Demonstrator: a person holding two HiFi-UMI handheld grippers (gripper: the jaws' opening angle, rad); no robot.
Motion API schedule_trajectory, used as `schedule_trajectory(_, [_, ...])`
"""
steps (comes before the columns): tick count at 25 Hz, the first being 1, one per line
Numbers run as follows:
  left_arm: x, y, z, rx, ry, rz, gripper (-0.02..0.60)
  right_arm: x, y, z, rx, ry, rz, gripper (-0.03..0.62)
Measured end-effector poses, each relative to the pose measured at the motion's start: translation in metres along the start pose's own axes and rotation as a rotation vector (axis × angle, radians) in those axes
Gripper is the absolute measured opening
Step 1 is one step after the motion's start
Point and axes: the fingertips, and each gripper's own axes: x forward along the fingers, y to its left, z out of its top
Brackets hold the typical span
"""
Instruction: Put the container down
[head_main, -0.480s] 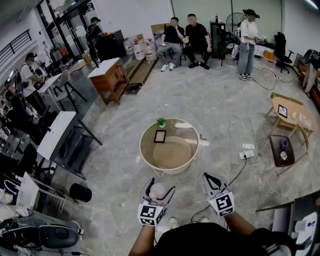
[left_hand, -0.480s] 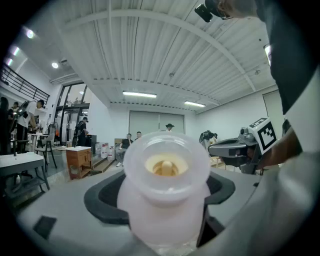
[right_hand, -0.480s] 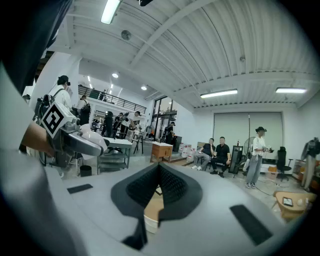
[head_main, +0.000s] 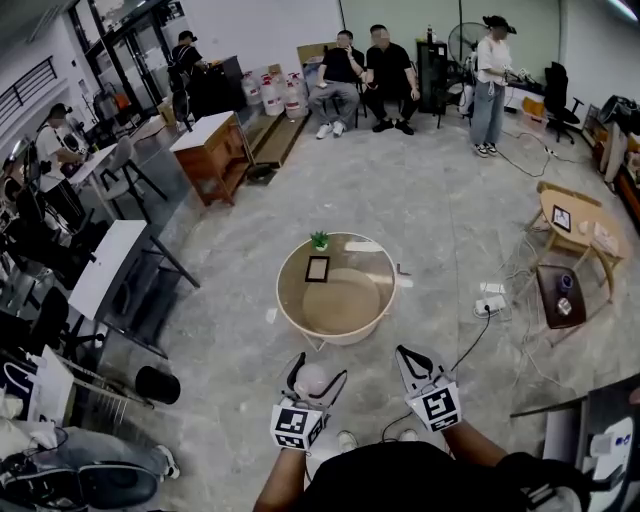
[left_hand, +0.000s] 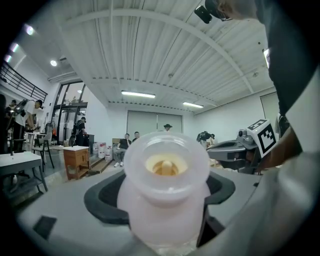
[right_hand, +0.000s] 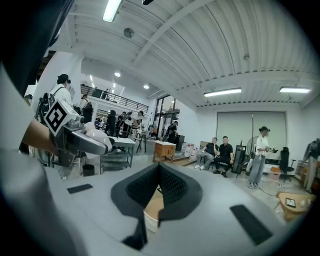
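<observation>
Your left tool (head_main: 320, 373) is clamped on the container (left_hand: 165, 190): jaws stand wide, one dark pad on each side of its body, pressed on it. Container is whitish and see-through, wide mouth turned back toward the tool's camera, something yellowish showing down inside the neck. It sits right between the jaws and sticks out a bit past the tips, held in the air over the floor (head_main: 450, 230), touching nothing else

Your right tool (head_main: 412, 358) is just to the right of the left one, about level with it, apart from it. Its jaws are together, tips meeting, nothing gripped; in the right gripper view only a slice of the round bench (head_main: 283, 300) shows through the gap lower down between the pads

The round bench is straight ahead of both tools, near but not under them. On its far side from the tools sit a small green plant (head_main: 319, 240) and a dark frame (head_main: 317, 268), frame nearer you, lying flat
</observation>
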Motion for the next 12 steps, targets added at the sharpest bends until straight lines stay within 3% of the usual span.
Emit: schedule_trajectory(12, [-0.007,0.042,-0.008,0.003,-0.007,-0.063,0.417,0.038,0.034,0.011,0.044,-0.019,-0.053,0.000])
